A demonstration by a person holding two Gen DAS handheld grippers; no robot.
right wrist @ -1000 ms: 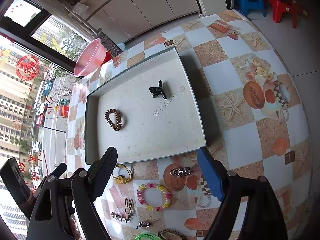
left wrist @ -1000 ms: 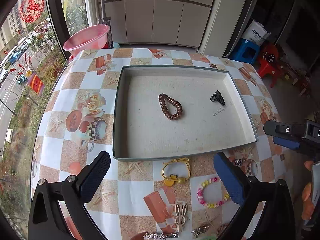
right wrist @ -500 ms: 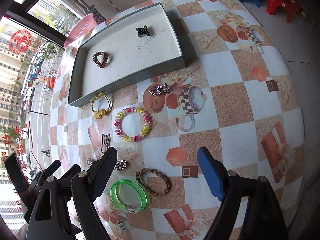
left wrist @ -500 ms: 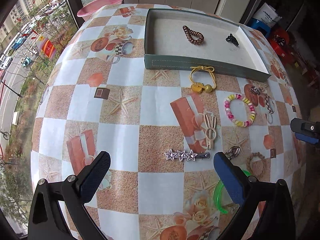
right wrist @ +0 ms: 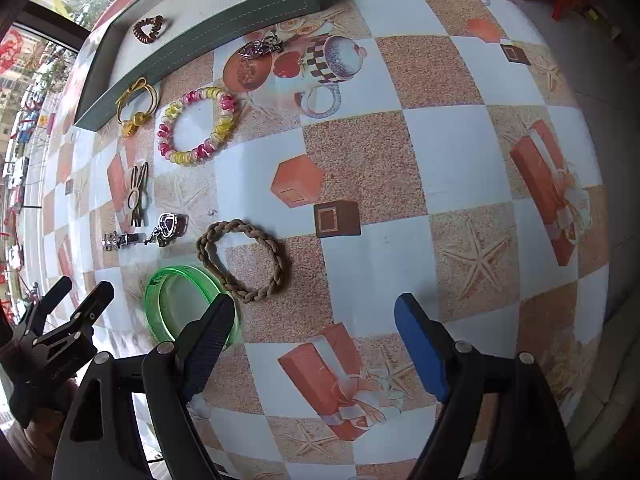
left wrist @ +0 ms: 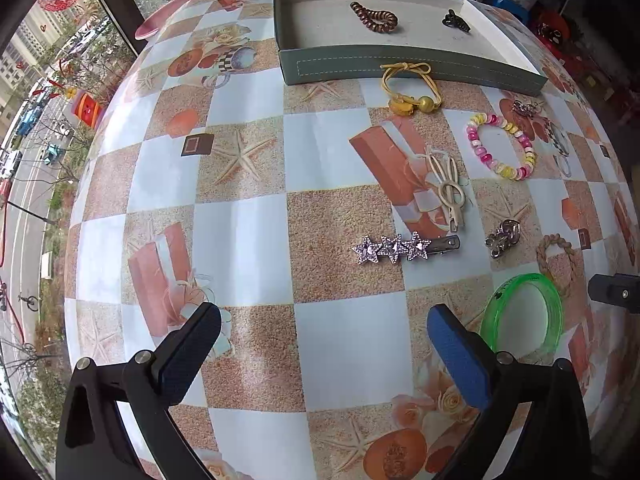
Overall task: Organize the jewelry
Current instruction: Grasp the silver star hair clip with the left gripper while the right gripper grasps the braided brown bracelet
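My left gripper (left wrist: 324,344) stands open over bare tablecloth, pointing steeply down. A star hair clip (left wrist: 394,248) lies just ahead of it, and a green bangle (left wrist: 524,312) sits beside its right finger. My right gripper (right wrist: 316,332) is open too, with nothing between its fingers. The green bangle (right wrist: 180,300) lies partly under its left finger, and a braided brown hair tie (right wrist: 244,258) lies just ahead. The grey-green tray (left wrist: 400,66) at the far side holds a brown coil tie (left wrist: 374,18) and a black claw clip (left wrist: 456,22).
Loose on the tablecloth lie a pink-and-yellow bead bracelet (right wrist: 198,126), a yellow hair tie (left wrist: 412,88), a cream bunny clip (left wrist: 446,188) and small silver clips (left wrist: 502,236). A pink basin (left wrist: 176,8) shows past the round table's far left edge. A window runs along the left.
Both grippers have drawn back from the tray toward the near side of the table and come lower. The loose jewelry now lies ahead of the fingers. Both stay open.
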